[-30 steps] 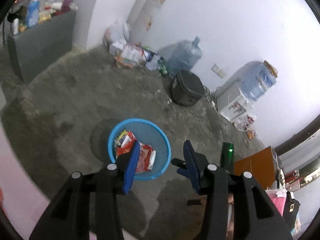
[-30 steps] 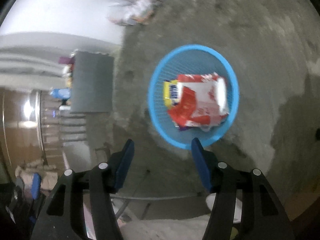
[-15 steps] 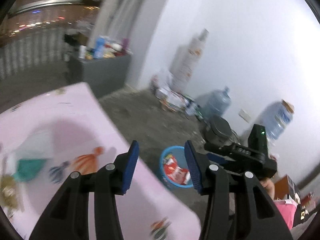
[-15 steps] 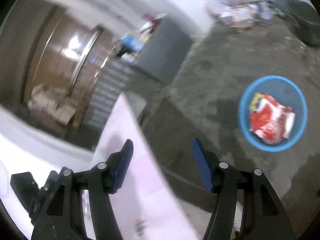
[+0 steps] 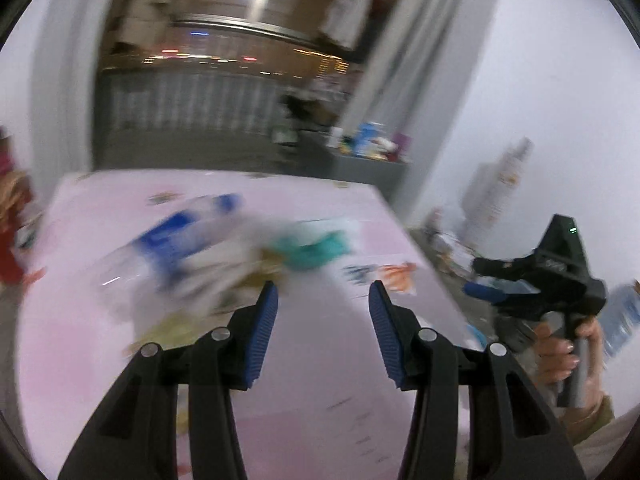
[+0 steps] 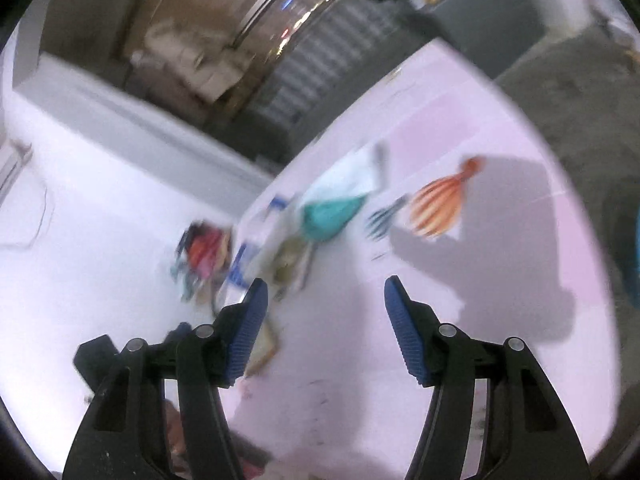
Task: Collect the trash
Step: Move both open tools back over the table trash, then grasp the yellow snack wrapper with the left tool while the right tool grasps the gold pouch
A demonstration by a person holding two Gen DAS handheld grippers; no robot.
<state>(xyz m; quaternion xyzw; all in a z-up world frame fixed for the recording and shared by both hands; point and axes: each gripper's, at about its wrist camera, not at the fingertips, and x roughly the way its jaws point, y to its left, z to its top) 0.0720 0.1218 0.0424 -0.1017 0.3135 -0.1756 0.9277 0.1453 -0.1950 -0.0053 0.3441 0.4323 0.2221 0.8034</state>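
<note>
Both views are motion-blurred. A pink table (image 5: 320, 360) carries a heap of trash: a blue and white wrapper (image 5: 180, 236), a teal and white packet (image 5: 316, 248) and yellowish wrappers (image 5: 172, 324). My left gripper (image 5: 322, 312) is open and empty above the table, near the heap. My right gripper (image 6: 322, 308) is open and empty; it also shows in the left wrist view (image 5: 536, 284) at the table's right side. In the right wrist view the teal packet (image 6: 332, 212), a yellowish wrapper (image 6: 288, 264) and a blue and white wrapper (image 6: 240, 268) lie ahead of the left finger.
The tablecloth has printed orange striped fish (image 6: 440, 208). A grey cabinet (image 5: 368, 168) with bottles stands by the white wall. A railing (image 5: 180, 100) runs behind the table. Concrete floor (image 6: 580, 80) lies to the right of the table. A red object (image 5: 12, 240) sits at the left edge.
Both grippers have swung up and away from the blue basket of wrappers on the floor and now face the pink table with its trash heap. Both have stayed open and empty.
</note>
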